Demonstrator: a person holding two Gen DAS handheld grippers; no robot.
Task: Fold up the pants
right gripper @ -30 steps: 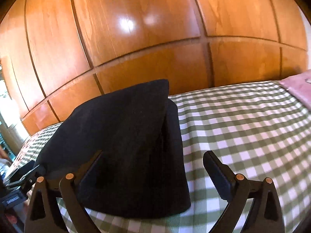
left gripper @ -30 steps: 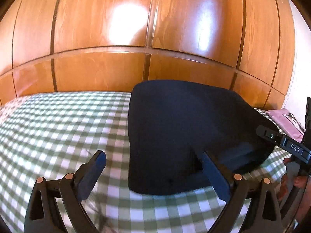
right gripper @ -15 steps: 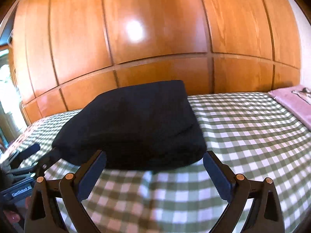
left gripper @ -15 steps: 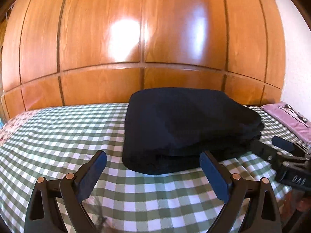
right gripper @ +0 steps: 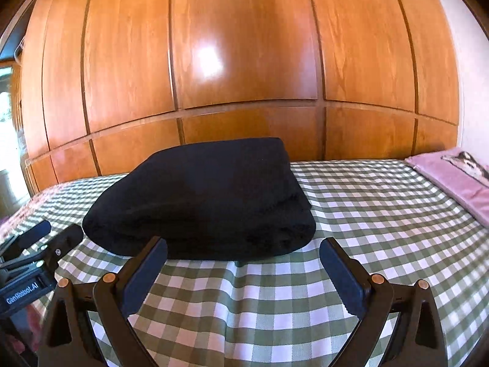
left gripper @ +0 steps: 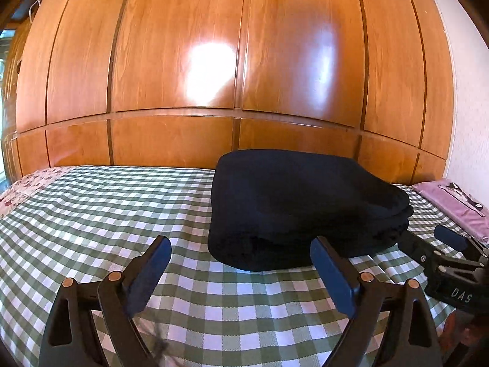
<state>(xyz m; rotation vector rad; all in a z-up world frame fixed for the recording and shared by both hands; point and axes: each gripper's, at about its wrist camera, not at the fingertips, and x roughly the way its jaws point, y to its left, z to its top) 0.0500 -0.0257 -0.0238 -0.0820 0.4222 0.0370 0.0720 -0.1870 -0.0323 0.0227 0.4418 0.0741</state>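
Two grippers, both mine, and neither has hold of anything. My left gripper (left gripper: 238, 258) hovers low over the bed (left gripper: 91, 214), its fingers (left gripper: 333, 278) spread wide with only green-and-white checked cover between them. My right gripper (right gripper: 243, 260) sits the same way, fingers (right gripper: 146, 269) parted and empty, aimed at the near edge of the pants (right gripper: 207, 195). The pants (left gripper: 299, 205) lie folded into a thick, dark, rounded stack on the bed (right gripper: 366, 208), flat on the checked cover, close to the wooden panelled wall (left gripper: 232, 61) that runs behind the far side. From my left view the stack sits just beyond my right-hand finger and slightly to the right of centre; layered edges show along its right side. From my right view it lies just past my left-hand finger, left of centre, with a small crease in the cover running from under its front edge toward me. Each gripper shows in the other's camera: the right one (left gripper: 449, 253) at the right edge, just beside the stack's corner, its fingers apart; the left one (right gripper: 45, 241) at the left edge, near the opposite corner, likewise apart. A pink cloth (right gripper: 458, 177) with a printed picture lies at the far right of the bed, well apart from the pants.
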